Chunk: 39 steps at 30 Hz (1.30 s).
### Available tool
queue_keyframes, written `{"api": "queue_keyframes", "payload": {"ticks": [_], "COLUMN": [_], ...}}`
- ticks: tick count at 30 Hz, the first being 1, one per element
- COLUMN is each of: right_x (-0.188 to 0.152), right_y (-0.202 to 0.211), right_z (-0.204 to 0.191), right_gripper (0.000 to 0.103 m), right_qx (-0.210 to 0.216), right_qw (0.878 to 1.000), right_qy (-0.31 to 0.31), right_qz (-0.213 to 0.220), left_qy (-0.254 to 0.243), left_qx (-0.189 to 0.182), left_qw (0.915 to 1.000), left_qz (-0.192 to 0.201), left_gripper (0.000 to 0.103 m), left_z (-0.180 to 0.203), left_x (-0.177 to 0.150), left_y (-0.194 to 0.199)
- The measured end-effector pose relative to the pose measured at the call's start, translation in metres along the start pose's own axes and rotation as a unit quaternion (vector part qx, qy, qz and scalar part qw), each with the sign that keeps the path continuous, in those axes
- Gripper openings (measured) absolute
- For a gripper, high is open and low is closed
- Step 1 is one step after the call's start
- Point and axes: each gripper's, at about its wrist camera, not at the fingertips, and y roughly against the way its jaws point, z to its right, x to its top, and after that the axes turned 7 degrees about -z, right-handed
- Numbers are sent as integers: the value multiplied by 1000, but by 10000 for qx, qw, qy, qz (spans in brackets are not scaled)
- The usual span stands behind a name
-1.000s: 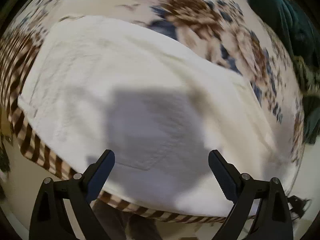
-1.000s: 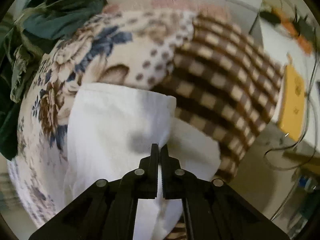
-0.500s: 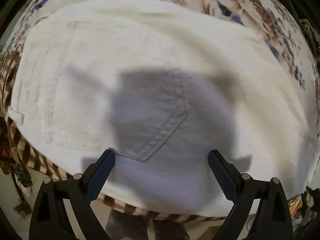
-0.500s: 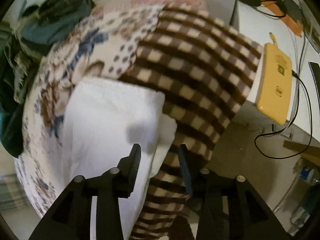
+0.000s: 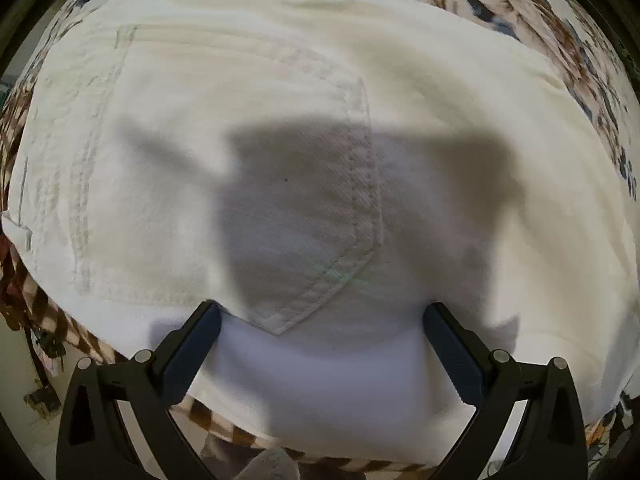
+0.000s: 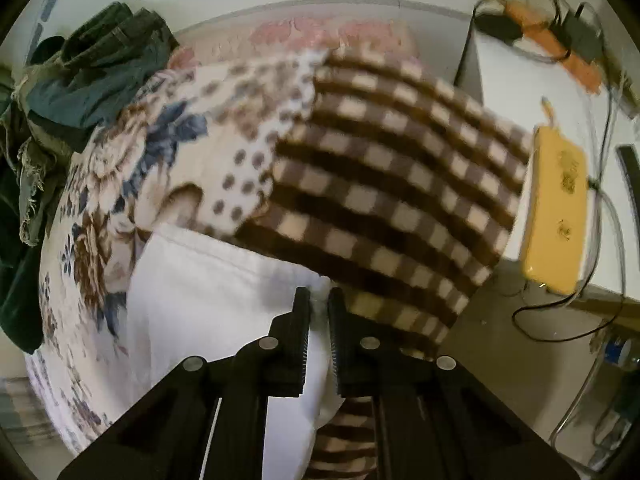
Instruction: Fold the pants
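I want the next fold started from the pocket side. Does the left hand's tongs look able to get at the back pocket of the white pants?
Probably yes: the left tongs hang wide open right over the white denim pants, nothing covering the stitched back pocket.

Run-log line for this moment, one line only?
left gripper: open over pants | right gripper: just closed on pants edge | surface: blanket
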Motion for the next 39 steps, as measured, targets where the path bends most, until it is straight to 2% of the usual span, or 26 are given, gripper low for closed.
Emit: {"api": "queue_keyframes", "payload": {"ticks": [4,6,7,8,10,11,12,13,14,15,17,20,21,23,24,26,28,30,32,33,34,35,36,39], "right_x": [-7,-8,-6,-5,-1,-3,-6,-13,-23,-35,-60,-127,-147,-199,-216,-272,-311,-344,-365,-376,-383,-387,-392,-401], "right_y": [31,30,21,11,-12,-9,-4,4,13,19,23,18,15,1,-5,-24,-38,-48,-60,-64,-66,-68,-70,-69], "right_z": [-3,4,12,19,31,34,34,30,21,11,-12,-61,-71,-96,-101,-116,-123,-127,-130,-131,-134,-139,-144,-148], "right_gripper": [9,9,9,10,17,18,24,39,45,48,48,48,48,48,48,48,48,48,48,47,42,36,21,20], "right_qx": [-57,-190,-324,-284,-147,-67,-31,33,141,199,279,542,613,746,779,799,731,747,665,612,598,607,506,270], "right_qw": [9996,9997,9995,9993,9961,9964,9970,9976,9976,9965,9912,9715,9657,9487,9437,9235,9152,9096,9095,9110,9151,9177,9204,9279], "right_qy": [97,104,12,-63,-229,-288,-248,-94,119,360,861,1553,1635,1754,1754,1866,1878,1783,1642,1581,1512,1511,1605,1731], "right_qz": [247,129,-28,-246,-837,-790,-734,-684,-671,-722,-964,-1708,-1920,-2524,-2694,-3256,-3490,-3677,-3761,-3759,-3691,-3624,-3528,-3290], "left_qy": [134,157,132,123,138,166,212,236,261,276,295,450,591,796,924,1200,1474,1674,1826,1904,1990,2044,2079,2183], "left_qx": [-303,-428,-437,-413,-513,-556,-652,-700,-711,-701,-620,-402,-323,-241,-159,-91,-42,-125,-337,-446,-544,-618,-701,-863], "left_qw": [9994,9989,9989,9990,9985,9982,9976,9972,9969,9968,9967,9962,9955,9938,9927,9894,9857,9832,9803,9787,9767,9751,9738,9704], "left_qz": [32,70,114,136,134,117,126,147,191,271,427,627,668,738,756,811,814,721,672,629,594,595,605,562], "left_gripper": [103,103,103,103,103,103,103,103,103,103,103,103,103,103,103,103,103,102,97,91,85,84,84,84], "left_z": [-8,-11,-12,-13,-16,-19,-24,-27,-33,-38,-48,-65,-83,-97,-106,-127,-152,-173,-191,-198,-206,-215,-221,-236], "left_x": [0,-2,-3,0,-1,-1,-1,-2,-6,-7,-9,-21,-21,-22,-20,-16,-11,-9,-5,-4,-4,-7,-8,-8], "left_y": [15,22,26,30,36,39,45,51,57,65,79,90,89,88,88,87,84,79,72,69,67,67,67,60]}}
